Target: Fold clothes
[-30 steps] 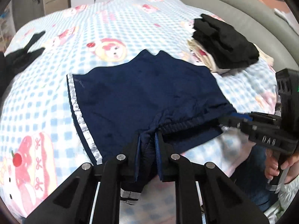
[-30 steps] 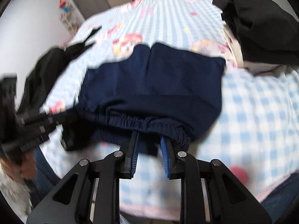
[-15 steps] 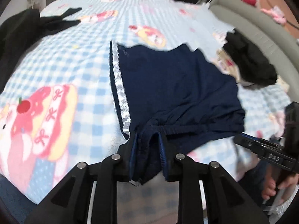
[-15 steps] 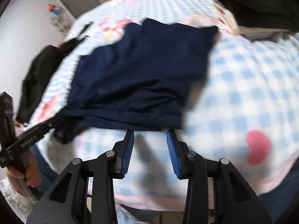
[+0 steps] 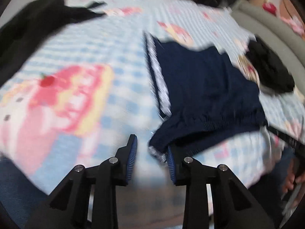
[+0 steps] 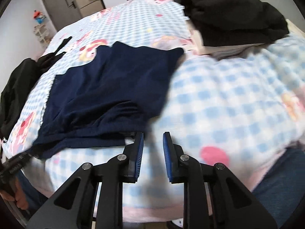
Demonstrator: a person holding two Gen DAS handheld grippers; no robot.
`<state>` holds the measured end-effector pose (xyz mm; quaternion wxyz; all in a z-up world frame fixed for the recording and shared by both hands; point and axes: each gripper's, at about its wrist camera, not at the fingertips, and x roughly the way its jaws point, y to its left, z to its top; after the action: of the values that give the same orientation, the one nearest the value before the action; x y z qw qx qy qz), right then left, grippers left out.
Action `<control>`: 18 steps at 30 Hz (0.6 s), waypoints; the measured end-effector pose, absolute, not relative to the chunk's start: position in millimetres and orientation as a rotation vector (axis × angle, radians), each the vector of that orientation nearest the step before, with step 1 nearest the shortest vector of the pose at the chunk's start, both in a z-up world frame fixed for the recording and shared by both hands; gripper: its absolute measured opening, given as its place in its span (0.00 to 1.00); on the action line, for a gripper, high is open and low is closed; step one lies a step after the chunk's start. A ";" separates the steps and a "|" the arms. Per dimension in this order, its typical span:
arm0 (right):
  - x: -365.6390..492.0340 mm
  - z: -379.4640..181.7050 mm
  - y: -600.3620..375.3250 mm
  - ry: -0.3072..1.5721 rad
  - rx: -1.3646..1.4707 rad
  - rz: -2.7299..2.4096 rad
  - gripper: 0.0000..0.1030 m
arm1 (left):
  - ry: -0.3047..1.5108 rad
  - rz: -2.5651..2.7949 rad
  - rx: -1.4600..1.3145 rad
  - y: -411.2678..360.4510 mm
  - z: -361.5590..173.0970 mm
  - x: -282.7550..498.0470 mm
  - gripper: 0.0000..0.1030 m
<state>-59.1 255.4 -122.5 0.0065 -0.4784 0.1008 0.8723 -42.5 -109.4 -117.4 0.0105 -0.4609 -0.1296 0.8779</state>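
Note:
Navy shorts (image 5: pixel 205 87) with a silver side stripe lie spread on the blue checked bed sheet (image 5: pixel 124 61). Their elastic waistband faces me. My left gripper (image 5: pixel 151 148) hovers just left of the waistband corner. Its jaws are opening with only sheet between them, and the cloth lies against the outside of the right finger (image 5: pixel 169 158). In the right wrist view the shorts (image 6: pixel 114 87) lie to the left. My right gripper (image 6: pixel 153 145) sits just past their right waistband end over bare sheet (image 6: pixel 228 99), its jaws closing on nothing.
A black garment (image 6: pixel 234 13) tops a folded pile at the right, also visible as a black heap (image 5: pixel 270 70). More black clothes (image 5: pixel 32 24) lie at the far left. A grey padded edge (image 5: pixel 266 30) borders the bed. A hand (image 6: pixel 19 196) holds the other gripper at lower left.
Both grippers have let go of the waistband, and the shorts now rest flat on the bed. The left gripper slid left off the cloth; the right slid right and its jaws narrowed again.

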 end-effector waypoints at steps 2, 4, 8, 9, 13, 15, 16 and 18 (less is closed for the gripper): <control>-56.0 -122.1 256.7 0.415 -1.561 2.776 0.21 | -0.492 2.751 -1.366 -117.9 -110.1 -35.1 0.30; -54.7 -124.0 252.6 0.505 -1.637 2.823 0.25 | -0.493 2.726 -1.335 -115.0 -108.3 -32.5 0.30; -62.1 -137.7 225.7 0.317 -1.715 2.801 0.26 | -0.294 2.699 -1.401 -92.0 -118.4 -37.6 0.35; -66.3 -142.0 221.4 0.198 -1.704 2.751 0.26 | -0.244 2.690 -1.416 -86.2 -120.9 -38.9 0.35; -69.4 -139.5 233.7 0.286 -1.658 2.737 0.29 | -0.299 2.686 -1.453 -93.5 -126.7 -41.5 0.33; -66.6 -133.4 242.6 0.378 -1.619 2.772 0.39 | -0.362 2.723 -1.412 -101.9 -121.7 -38.9 0.33; -64.4 -130.4 246.1 0.405 -1.593 2.789 0.39 | -0.379 2.741 -1.403 -104.7 -121.1 -38.6 0.33; -60.9 -127.9 250.0 0.429 -1.555 2.791 0.39 | -0.373 2.760 -1.421 -107.6 -124.2 -39.6 0.34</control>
<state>-60.9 250.0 -127.9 -0.0410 -0.4819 0.1331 0.8651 -39.6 -107.6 -124.2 0.0074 -0.4546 -0.1194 0.8826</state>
